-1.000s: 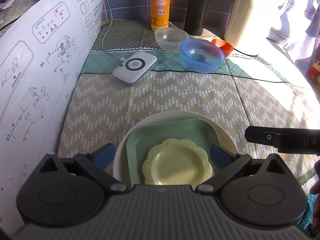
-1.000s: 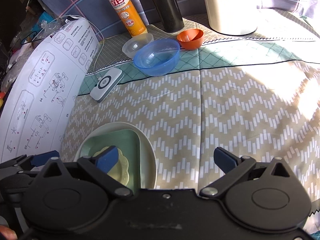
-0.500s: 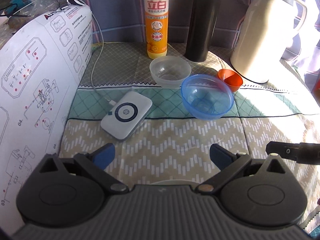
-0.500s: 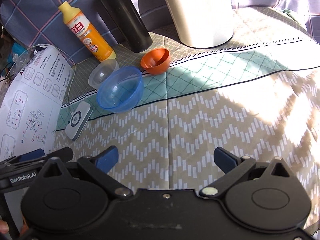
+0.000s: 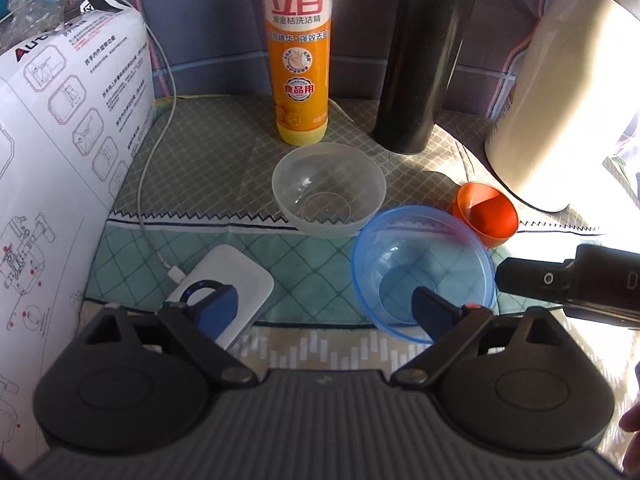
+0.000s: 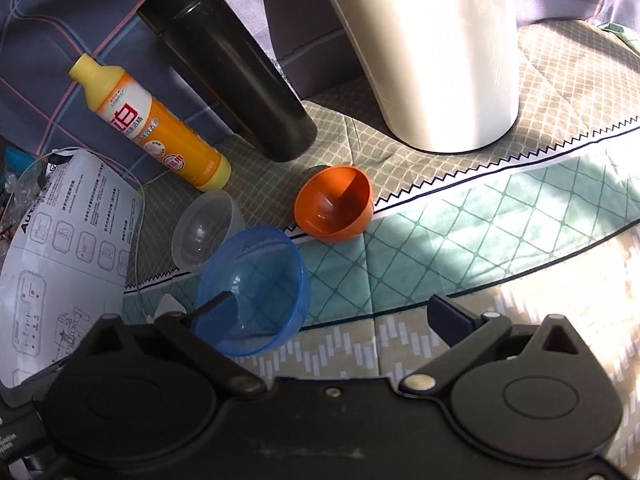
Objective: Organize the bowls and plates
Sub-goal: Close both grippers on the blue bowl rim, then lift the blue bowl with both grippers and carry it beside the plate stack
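Observation:
Three bowls stand together on the patterned cloth: a clear bowl (image 5: 329, 189), a larger blue bowl (image 5: 420, 256) in front of it, and a small orange bowl (image 5: 486, 214) to the right. They also show in the right wrist view: clear bowl (image 6: 206, 226), blue bowl (image 6: 256, 280), orange bowl (image 6: 334, 208). My left gripper (image 5: 324, 306) is open and empty, low over the cloth just short of the clear and blue bowls. My right gripper (image 6: 332, 318) is open and empty; its left finger overlaps the blue bowl. The stacked plates are out of view.
An orange detergent bottle (image 5: 298, 52), a black flask (image 5: 428, 52) and a cream jug (image 5: 560, 92) stand behind the bowls. A white charger pad (image 5: 236, 280) with its cable lies at the left. A white instruction sheet (image 5: 52, 184) rises along the left side.
Both grippers have moved forward, away from the stacked plates and toward the bowls. The plates have dropped out of view. Both grippers stay open.

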`<state>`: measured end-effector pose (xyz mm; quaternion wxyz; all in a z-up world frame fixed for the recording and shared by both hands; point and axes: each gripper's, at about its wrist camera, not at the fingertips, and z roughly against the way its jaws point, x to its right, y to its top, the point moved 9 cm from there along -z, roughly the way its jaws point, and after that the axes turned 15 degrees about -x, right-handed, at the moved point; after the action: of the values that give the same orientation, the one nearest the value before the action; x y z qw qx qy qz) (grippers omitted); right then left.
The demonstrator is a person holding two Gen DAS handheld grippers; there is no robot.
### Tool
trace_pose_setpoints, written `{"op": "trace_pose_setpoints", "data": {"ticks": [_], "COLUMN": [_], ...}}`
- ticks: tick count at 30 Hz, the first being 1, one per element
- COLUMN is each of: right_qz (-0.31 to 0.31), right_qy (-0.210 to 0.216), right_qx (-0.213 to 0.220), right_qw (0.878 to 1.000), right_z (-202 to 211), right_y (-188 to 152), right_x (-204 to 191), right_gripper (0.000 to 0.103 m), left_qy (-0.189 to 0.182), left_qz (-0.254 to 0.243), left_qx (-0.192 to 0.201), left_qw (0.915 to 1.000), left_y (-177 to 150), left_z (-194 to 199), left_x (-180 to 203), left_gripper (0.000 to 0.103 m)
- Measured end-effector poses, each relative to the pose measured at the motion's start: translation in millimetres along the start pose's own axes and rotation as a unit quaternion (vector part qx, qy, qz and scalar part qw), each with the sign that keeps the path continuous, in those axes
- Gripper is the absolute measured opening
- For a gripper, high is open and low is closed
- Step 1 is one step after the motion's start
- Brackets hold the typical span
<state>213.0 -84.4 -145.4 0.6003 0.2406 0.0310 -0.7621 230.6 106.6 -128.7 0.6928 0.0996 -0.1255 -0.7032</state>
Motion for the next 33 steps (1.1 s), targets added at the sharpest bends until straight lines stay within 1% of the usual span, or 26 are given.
{"op": "trace_pose_setpoints", "data": {"ticks": [1, 3, 5, 6, 8, 9, 10, 11, 12, 15, 17, 20, 27, 33], "right_qz": [0.0, 0.003, 0.007, 0.007, 0.003, 0.0, -0.001, -0.001, -0.001, 0.0, 0.002, 0.01, 0.008, 0.005], "right_qy": [-0.001, -0.001, 0.0, 0.003, 0.009, 0.012, 0.013, 0.013, 0.014, 0.019, 0.024, 0.013, 0.017, 0.02], "right_qx": [-0.002, -0.003, -0.002, -0.002, -0.006, -0.01, -0.014, -0.017, -0.02, -0.019, -0.018, -0.009, -0.001, -0.005], "right_qw": [1.0, 1.0, 1.0, 1.0, 1.0, 1.0, 1.0, 1.0, 1.0, 1.0, 1.0, 1.0, 1.0, 1.0], "right_z": [-6.4, -14.0, -20.9, -24.6, -31.6, -35.4, -41.4, -45.0, -48.1, -49.2, -46.3, -35.7, -8.5, 16.7], "right_y": [3.0, 3.9, 6.6, 8.3, 10.0, 9.9, 10.5, 10.0, 9.4, 7.2, 5.0, -0.2, -18.1, -46.8], "right_x": [-2.7, -6.9, -10.9, -12.0, -12.5, -11.9, -12.3, -12.9, -13.3, -15.3, -16.9, -17.1, -10.8, -2.1], "right_gripper": [0.098, 0.093, 0.089, 0.084, 0.075, 0.064, 0.056, 0.041, 0.031, 0.025, 0.024, 0.024, 0.024, 0.024], "left_qy": [-0.002, -0.005, -0.009, -0.011, -0.018, -0.021, -0.023, -0.024, -0.025, -0.028, -0.028, -0.024, -0.042, -0.046], "left_qz": [-0.003, -0.007, -0.013, -0.015, -0.019, -0.022, -0.025, -0.029, -0.032, -0.043, -0.048, -0.052, -0.056, -0.071], "left_qx": [-0.002, -0.007, -0.009, -0.011, -0.016, -0.02, -0.023, -0.025, -0.027, -0.029, -0.028, -0.025, -0.023, -0.024], "left_qw": [1.0, 0.9999, 0.9998, 0.9998, 0.9995, 0.9993, 0.9992, 0.999, 0.9988, 0.9982, 0.998, 0.998, 0.9973, 0.9961], "left_y": [1.6, 5.1, 8.3, 9.3, 10.7, 10.6, 9.9, 8.8, 7.3, 1.4, -2.7, -8.7, -26.0, -51.0], "left_z": [-3.4, -9.9, -16.6, -19.5, -24.8, -27.8, -29.9, -31.5, -32.3, -31.1, -27.8, -20.8, 1.7, 29.0], "left_x": [2.1, 5.1, 8.7, 10.3, 13.6, 15.3, 16.7, 18.5, 20.1, 27.0, 31.7, 37.2, 45.7, 57.9], "left_gripper": [0.087, 0.083, 0.066, 0.061, 0.037, 0.032, 0.023, 0.017, 0.015, 0.015, 0.015, 0.015, 0.015, 0.015]}}
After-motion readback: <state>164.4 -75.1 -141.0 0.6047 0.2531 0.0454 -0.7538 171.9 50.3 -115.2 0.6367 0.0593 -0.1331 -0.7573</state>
